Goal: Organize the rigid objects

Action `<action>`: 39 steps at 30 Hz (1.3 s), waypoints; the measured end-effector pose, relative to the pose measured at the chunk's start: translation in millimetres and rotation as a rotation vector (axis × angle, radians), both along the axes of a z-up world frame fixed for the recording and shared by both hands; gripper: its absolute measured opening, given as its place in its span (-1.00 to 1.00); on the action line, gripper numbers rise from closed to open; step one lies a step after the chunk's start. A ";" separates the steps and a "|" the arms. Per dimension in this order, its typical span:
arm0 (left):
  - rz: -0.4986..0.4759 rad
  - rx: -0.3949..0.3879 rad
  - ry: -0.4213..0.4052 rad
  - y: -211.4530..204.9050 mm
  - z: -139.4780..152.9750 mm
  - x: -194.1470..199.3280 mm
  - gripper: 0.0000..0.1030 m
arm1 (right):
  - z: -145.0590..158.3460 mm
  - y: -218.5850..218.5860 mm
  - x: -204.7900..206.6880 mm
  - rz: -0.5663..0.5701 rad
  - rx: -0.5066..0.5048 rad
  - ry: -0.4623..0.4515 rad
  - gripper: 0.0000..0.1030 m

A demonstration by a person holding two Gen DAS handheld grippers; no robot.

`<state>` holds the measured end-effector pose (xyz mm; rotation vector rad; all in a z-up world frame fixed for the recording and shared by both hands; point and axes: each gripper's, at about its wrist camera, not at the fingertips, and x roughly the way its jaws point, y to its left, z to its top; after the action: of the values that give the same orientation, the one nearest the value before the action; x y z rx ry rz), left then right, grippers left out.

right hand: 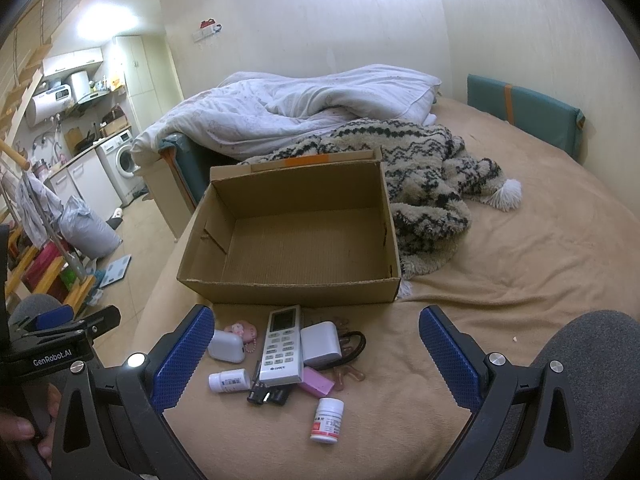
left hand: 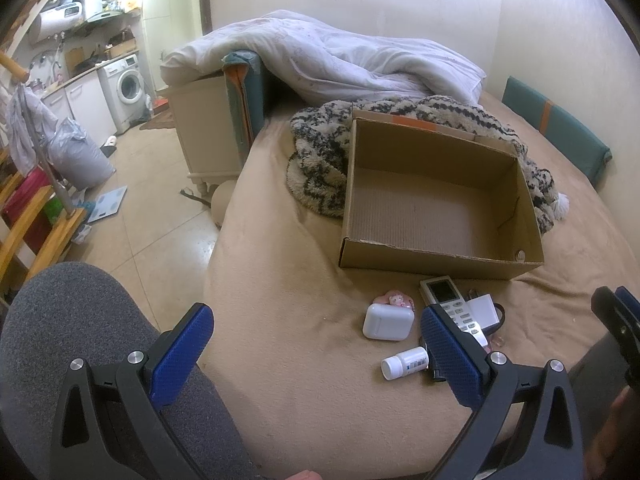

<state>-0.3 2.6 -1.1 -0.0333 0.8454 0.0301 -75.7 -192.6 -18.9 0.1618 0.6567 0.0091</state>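
An open, empty cardboard box (right hand: 294, 284) (left hand: 436, 258) sits on the tan bed. In front of it lies a cluster of small items: a white remote (right hand: 282, 346) (left hand: 450, 300), a white charger block (right hand: 320, 344), a white earbud case (right hand: 226, 346) (left hand: 387, 322), a lying pill bottle (right hand: 229, 380) (left hand: 404, 362), an upright pill bottle (right hand: 327, 420), a pink eraser block (right hand: 318, 384) and a black clip (right hand: 267, 395). My right gripper (right hand: 316, 356) is open above the cluster. My left gripper (left hand: 316, 354) is open, left of the items.
A patterned fuzzy blanket (right hand: 424, 184) and a white duvet (right hand: 288, 116) lie behind the box. A green cushion (right hand: 524, 110) stands at the far right. The bed's left edge drops to a tiled floor (left hand: 152, 216). My grey-clad knees (left hand: 80, 320) are near both grippers.
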 end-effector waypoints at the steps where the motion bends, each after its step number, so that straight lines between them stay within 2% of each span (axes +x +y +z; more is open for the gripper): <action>1: -0.001 -0.001 0.000 0.0 0.0 -0.1 1.00 | 0.1 0.2 -0.5 -0.001 0.001 0.001 1.00; 30: -0.011 0.008 -0.002 -3.3 0.5 -0.8 1.00 | -2.6 1.5 -0.3 0.000 0.001 0.007 1.00; 35: -0.012 0.007 0.008 -4.1 0.5 1.9 1.00 | -10.2 -2.3 2.6 -0.009 0.024 0.044 1.00; 39: -0.016 0.031 0.082 -6.3 -7.1 21.1 1.00 | -20.0 -8.1 22.0 0.010 0.058 0.146 1.00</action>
<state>20.8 -3.8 -8.2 0.0038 0.9268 0.0292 -53.7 -200.6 -38.9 0.2164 0.8034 0.0260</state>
